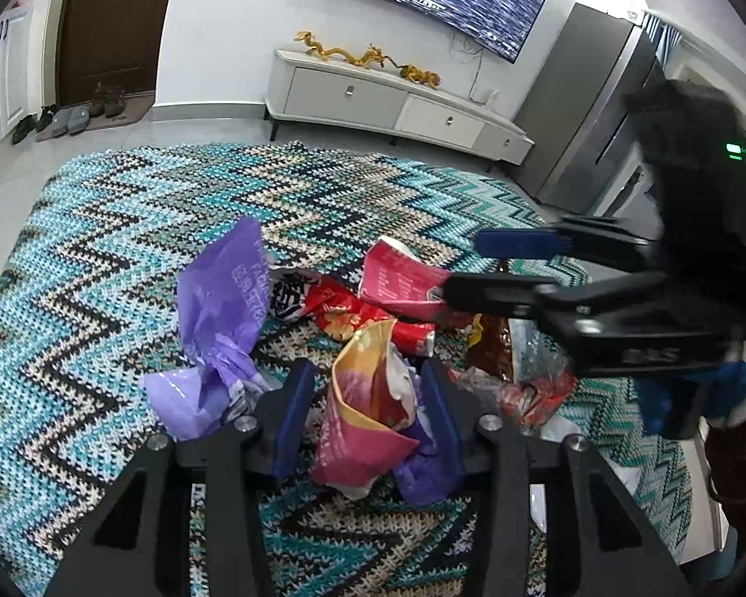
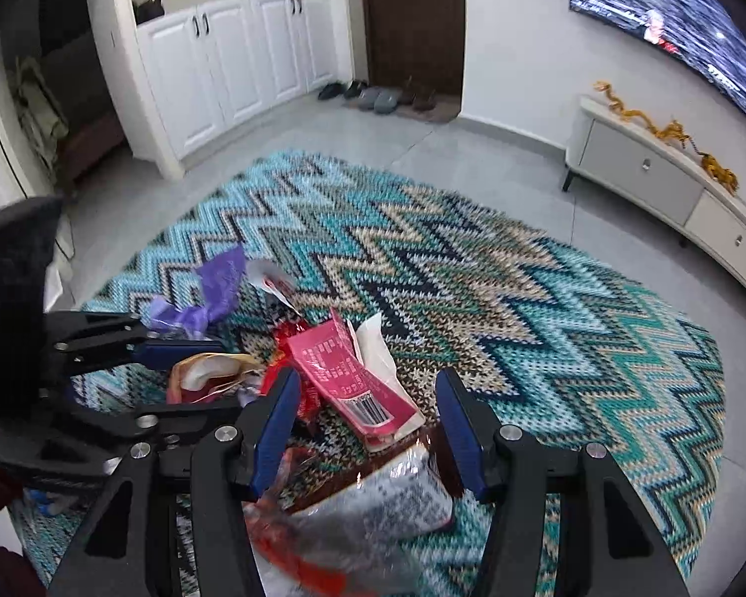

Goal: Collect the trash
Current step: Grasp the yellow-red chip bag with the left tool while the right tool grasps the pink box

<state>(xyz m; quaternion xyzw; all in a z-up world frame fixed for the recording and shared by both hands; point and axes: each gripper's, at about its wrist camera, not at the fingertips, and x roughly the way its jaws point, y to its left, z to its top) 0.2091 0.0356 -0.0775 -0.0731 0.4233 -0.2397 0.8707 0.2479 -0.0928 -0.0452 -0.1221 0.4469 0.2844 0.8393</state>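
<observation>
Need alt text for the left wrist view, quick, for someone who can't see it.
The open left gripper straddles a crumpled pink-and-yellow wrapper in a trash pile on a zigzag rug. A purple bag lies left; the right gripper reaches in from the right.

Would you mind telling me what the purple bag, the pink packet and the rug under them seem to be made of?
Purple bag: thin plastic film, slightly glossy; it twists and crumples softly.
Pink packet: probably printed plastic or coated paper, smooth; it holds sharp creases and carries a barcode.
Rug: looks like knitted or woven yarn, matte; stitch-like texture in a zigzag pattern, though it may be printed.
</observation>
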